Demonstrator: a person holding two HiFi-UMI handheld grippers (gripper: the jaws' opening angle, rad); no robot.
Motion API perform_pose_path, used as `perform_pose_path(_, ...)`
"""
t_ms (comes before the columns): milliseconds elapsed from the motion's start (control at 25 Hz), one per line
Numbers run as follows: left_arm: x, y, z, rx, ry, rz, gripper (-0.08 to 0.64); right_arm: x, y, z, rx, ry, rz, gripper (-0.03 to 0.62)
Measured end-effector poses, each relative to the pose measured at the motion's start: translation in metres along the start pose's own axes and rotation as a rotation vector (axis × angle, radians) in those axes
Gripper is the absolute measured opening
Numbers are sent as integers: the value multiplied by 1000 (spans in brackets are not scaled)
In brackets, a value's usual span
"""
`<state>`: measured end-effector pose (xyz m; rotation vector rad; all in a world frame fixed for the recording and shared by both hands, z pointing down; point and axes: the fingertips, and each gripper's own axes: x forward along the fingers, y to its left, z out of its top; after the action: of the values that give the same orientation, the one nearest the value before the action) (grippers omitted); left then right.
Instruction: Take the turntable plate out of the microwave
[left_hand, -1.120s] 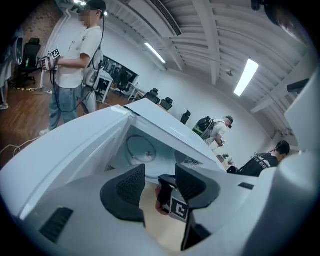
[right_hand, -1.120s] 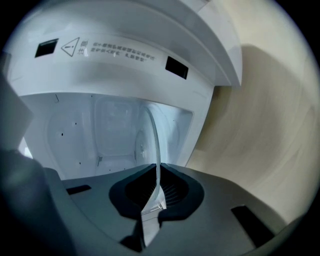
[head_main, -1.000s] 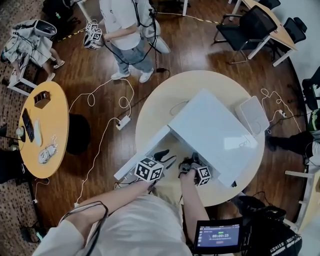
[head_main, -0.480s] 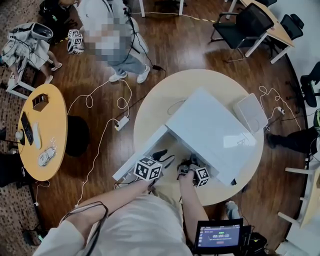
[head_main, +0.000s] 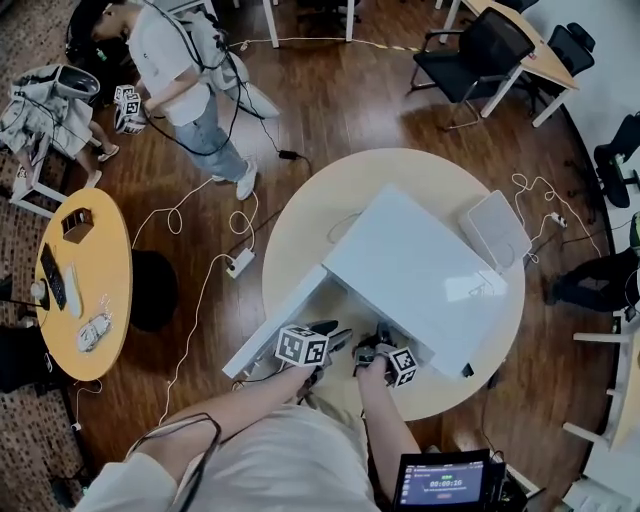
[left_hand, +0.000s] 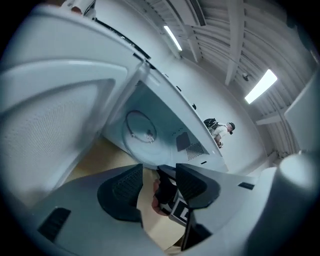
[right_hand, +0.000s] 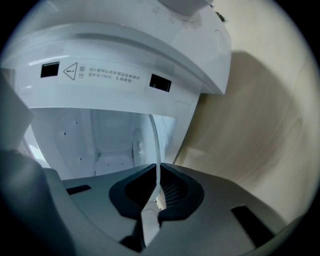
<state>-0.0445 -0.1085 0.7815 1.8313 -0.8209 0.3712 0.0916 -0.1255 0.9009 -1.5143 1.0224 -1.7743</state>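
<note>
The head camera looks steeply down from high above the round beige table. It takes in the whole top of the white box-shaped microwave and the dark wooden floor around it. The left gripper's camera sits low at the table's near edge, close beside the open white microwave door. It is tilted and faces up into the cavity and on to the ceiling. The right gripper's camera sits right at the cavity mouth, facing straight in. Both gripper views share the cavity. With the head view they share the microwave's shell and the tabletop.
</note>
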Motion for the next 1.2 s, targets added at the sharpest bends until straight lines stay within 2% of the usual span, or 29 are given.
perform_pose_path(200, 29, 25, -1, -94, 10, 36, 198, -1, -6, -2, 3, 10, -2, 28)
perform_pose_path(320, 42, 44, 3, -183, -5, 59, 198, -1, -6, -6, 7, 18, 0, 28)
perform_pose_path(440, 54, 56, 7, -228, -23, 68, 198, -2, -4, -10, 11, 25, 3, 28)
perform_pose_path(520, 62, 59, 4, -241, -21, 74, 198, -6, -5, -10, 11, 24, 1, 28)
perform_pose_path(680, 74, 66, 3, -182, -18, 122, 199, -5, -11, -8, 8, 22, 8, 28)
perform_pose_path(760, 79, 70, 4, -180, -33, 140, 199, -6, -13, -10, 6, 24, 6, 28)
perform_pose_path(960, 91, 79, 0, -236, -59, 164, 199, -8, -14, -8, 8, 22, 3, 28)
perform_pose_path(1200, 98, 83, 15, -335, -151, 90, 199, -11, -11, -10, -12, 32, 18, 28)
